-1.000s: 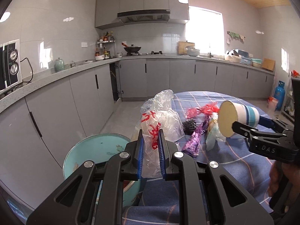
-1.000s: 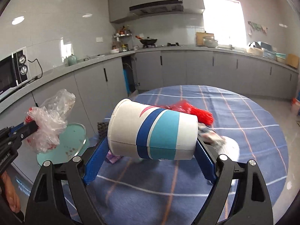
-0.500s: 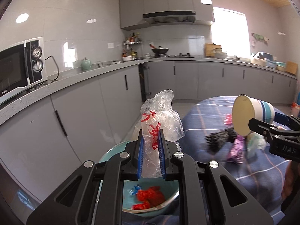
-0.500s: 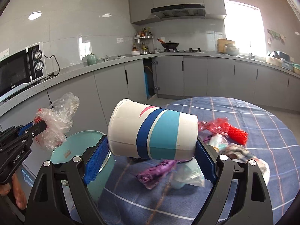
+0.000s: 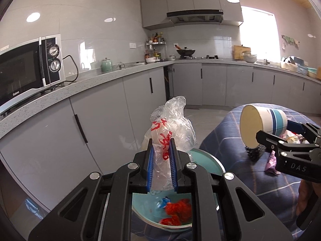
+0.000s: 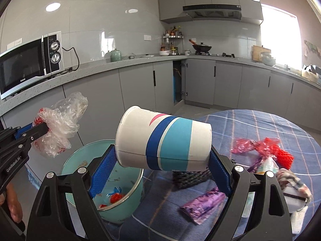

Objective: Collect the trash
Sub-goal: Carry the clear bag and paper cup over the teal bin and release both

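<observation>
On right gripper (image 5: pixel 260 138): "DAS"

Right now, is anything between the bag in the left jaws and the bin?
Nothing visible. The plastic bag, pinched in the left gripper, hangs over the open teal bin beside the table. Only air lies below it, and red scraps sit at the bottom.

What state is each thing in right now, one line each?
Left gripper: shut on the plastic bag.
Right gripper: shut on the paper cup, held sideways.
Teal bin: open, some red scraps inside.
Purple wrapper: lying on the table.
Cabinet door: ajar.
</observation>
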`<state>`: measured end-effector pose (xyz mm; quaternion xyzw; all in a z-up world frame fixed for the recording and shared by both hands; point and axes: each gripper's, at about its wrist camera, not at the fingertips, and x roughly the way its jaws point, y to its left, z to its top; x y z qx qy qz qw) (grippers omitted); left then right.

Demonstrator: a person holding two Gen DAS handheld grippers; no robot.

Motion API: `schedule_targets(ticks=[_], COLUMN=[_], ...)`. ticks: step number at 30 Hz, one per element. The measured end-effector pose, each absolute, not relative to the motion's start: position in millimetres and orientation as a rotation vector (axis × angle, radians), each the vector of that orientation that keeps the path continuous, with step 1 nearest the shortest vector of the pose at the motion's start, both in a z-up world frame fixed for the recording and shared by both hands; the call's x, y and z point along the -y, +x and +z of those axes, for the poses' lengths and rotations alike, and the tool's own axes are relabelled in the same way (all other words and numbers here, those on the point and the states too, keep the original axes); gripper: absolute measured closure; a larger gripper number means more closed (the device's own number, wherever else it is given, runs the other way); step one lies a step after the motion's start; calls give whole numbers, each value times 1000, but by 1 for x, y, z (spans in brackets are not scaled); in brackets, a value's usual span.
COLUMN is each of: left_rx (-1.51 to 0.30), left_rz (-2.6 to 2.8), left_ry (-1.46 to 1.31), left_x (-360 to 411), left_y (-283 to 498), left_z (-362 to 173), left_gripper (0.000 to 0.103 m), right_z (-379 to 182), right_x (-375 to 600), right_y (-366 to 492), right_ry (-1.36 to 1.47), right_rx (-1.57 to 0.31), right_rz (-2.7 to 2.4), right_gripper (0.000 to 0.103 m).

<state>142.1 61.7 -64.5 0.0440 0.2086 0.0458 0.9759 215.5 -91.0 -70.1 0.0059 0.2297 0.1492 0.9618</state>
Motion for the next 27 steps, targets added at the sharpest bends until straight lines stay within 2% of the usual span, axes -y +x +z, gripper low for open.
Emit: schedule_targets(ticks=[27], left_rx=[-460], left_rz=[158], left_ry=[72], left_x=[-89], left_y=[156], left_z=[-69], left_gripper=[87], right_z=[-96], right_x=[46], right_y=[242], right_ry=[-37], right_rx=[-522], right_rz=[359], right_gripper=[18])
